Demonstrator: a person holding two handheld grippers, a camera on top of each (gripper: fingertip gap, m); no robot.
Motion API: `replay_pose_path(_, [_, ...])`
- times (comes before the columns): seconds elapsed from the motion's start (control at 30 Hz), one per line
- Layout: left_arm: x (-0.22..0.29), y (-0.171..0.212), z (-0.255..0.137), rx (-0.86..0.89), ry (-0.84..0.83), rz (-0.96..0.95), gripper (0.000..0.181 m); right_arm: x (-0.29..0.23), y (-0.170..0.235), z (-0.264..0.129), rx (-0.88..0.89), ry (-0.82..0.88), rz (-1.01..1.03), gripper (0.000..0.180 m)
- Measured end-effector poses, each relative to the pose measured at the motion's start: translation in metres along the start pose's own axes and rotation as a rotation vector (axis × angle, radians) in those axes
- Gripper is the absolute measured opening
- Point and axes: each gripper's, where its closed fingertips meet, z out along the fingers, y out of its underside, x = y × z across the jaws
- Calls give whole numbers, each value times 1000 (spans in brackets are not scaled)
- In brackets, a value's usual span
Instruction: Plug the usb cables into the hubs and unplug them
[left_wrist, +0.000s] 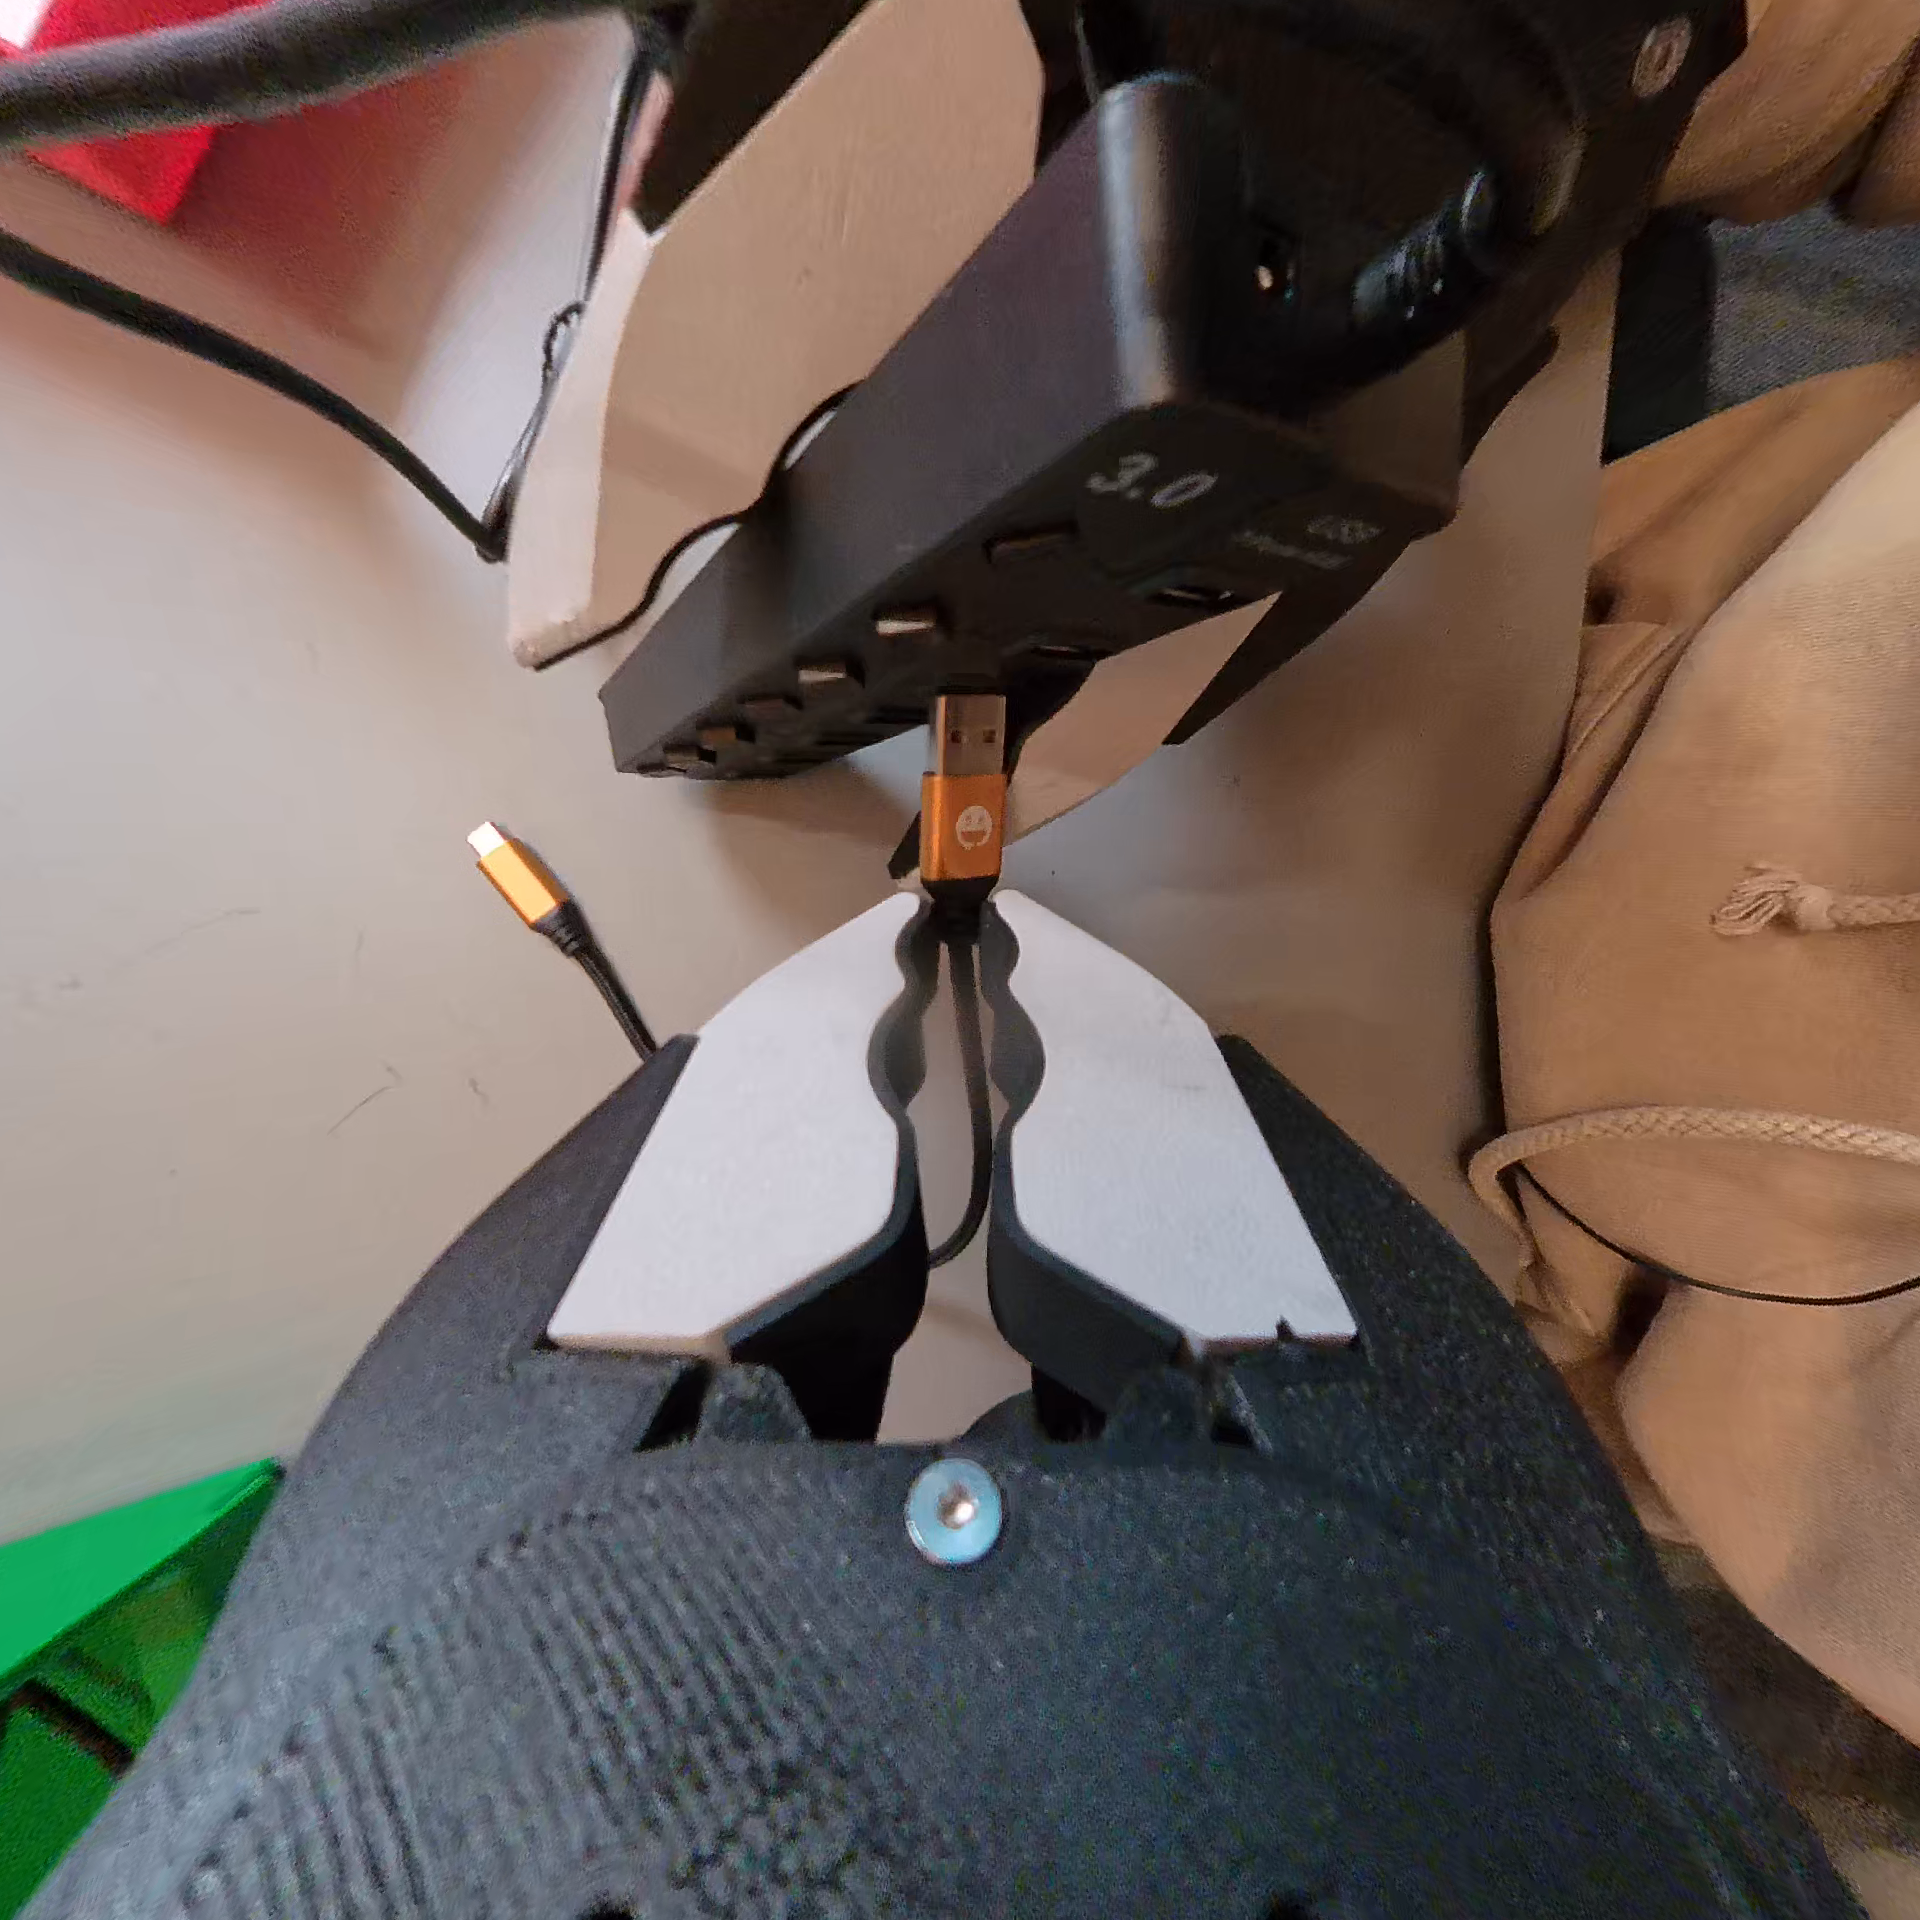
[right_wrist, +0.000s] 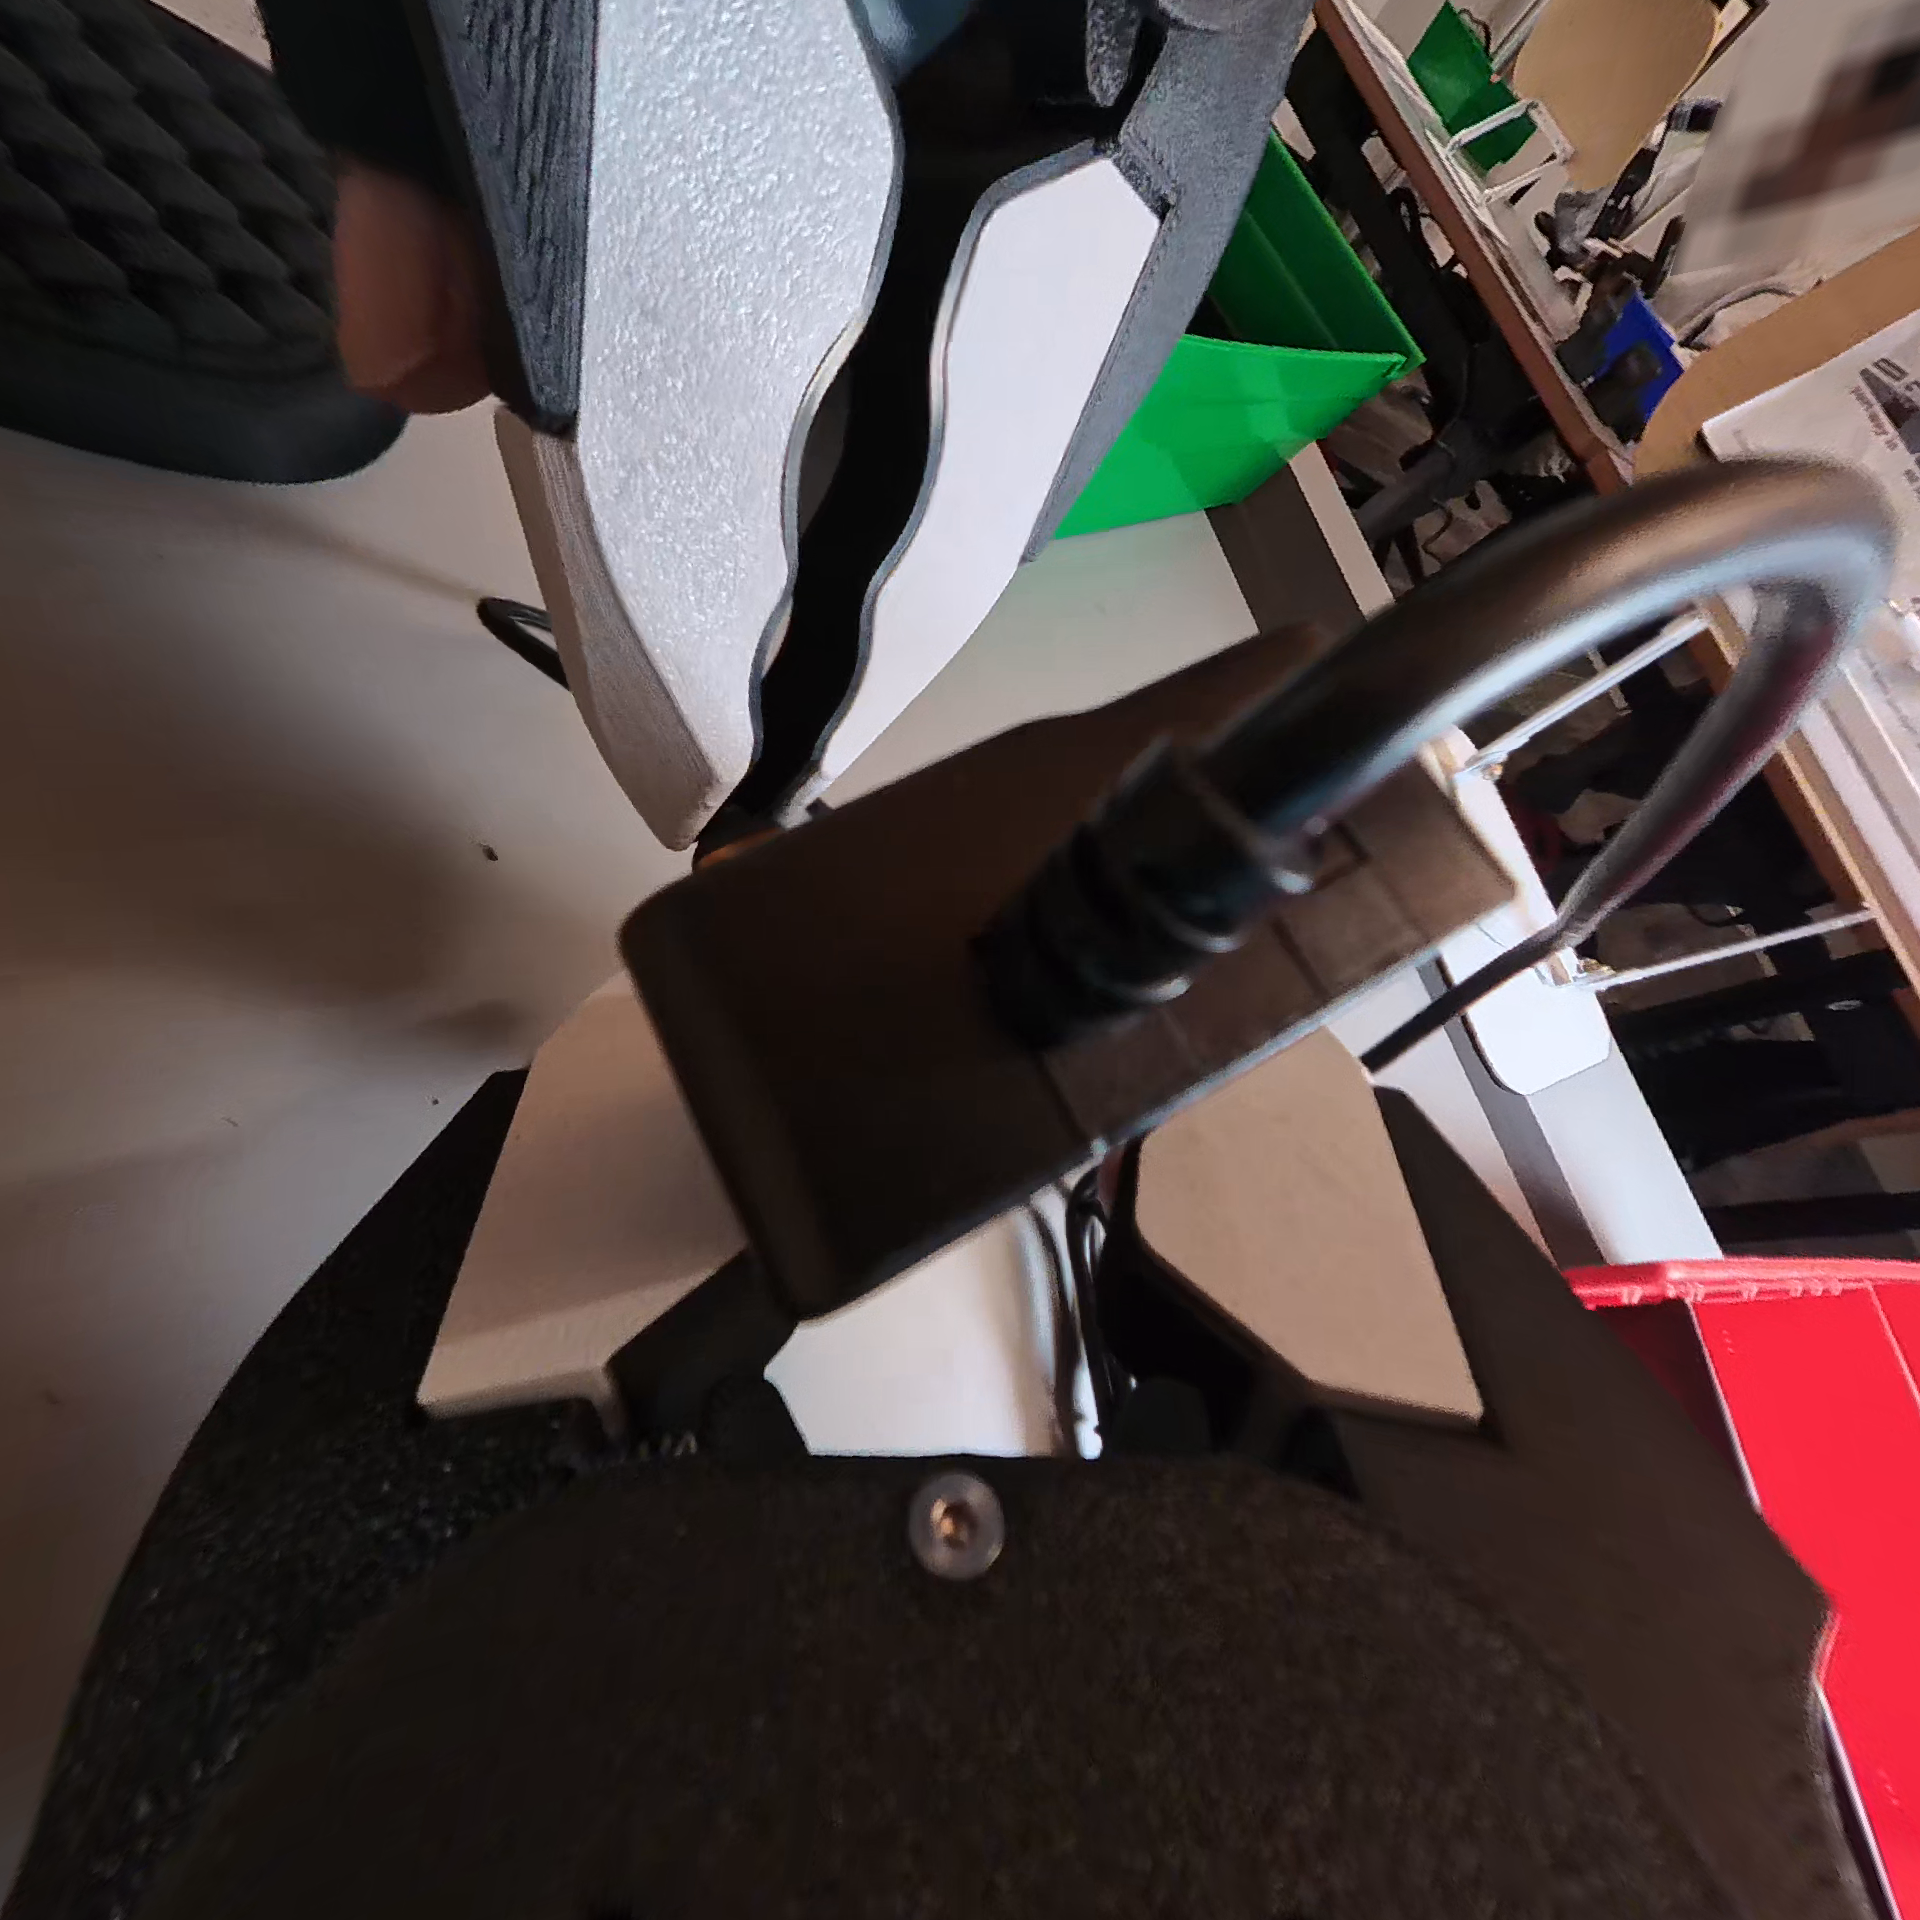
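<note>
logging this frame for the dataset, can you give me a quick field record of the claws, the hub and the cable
left claw: shut on the cable just behind the orange usb plug
right claw: shut on the black hub, lifted off the table
plug state: metal tip at a hub port, not seated
cable's other end: orange connector, free above the table
bins: green bin, red bin
</note>
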Motion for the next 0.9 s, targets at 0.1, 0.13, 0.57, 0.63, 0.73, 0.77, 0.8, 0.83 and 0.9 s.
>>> replay_pose_path(0.1, [1, 0, -1, -10, -14, 22, 7, 0, 0, 1, -12, 8, -11, 69])
replay_pose_path(0.13, [1, -2, -2, 3, -14, 29, 7, 0, 0, 0, -15, 11, -16, 69])
replay_pose_path(0.57, [1, -35, -16, 273, 36, 79, 7, 17, -9, -14, 113, 12, 138, 68])
replay_pose_path(0.63, [3, -43, -23, 347, 78, 56, 7, 20, -14, -19, 177, -18, 226, 69])
replay_pose_path(0.73, [7, -47, -27, 399, 143, 22, 7, 19, -19, -21, 236, -57, 279, 68])
replay_pose_path(0.77, [8, -45, -25, 385, 155, 22, 7, 16, -18, -20, 240, -73, 279, 69])
replay_pose_path(0.8, [8, -43, -23, 382, 166, 16, 7, 13, -18, -19, 254, -92, 299, 69])
replay_pose_path(0.83, [8, -44, -24, 401, 184, 2, 7, 13, -19, -19, 279, -117, 337, 69])
replay_pose_path(0.9, [10, -50, -30, 462, 243, -39, 7, 15, -25, -23, 334, -154, 406, 69])
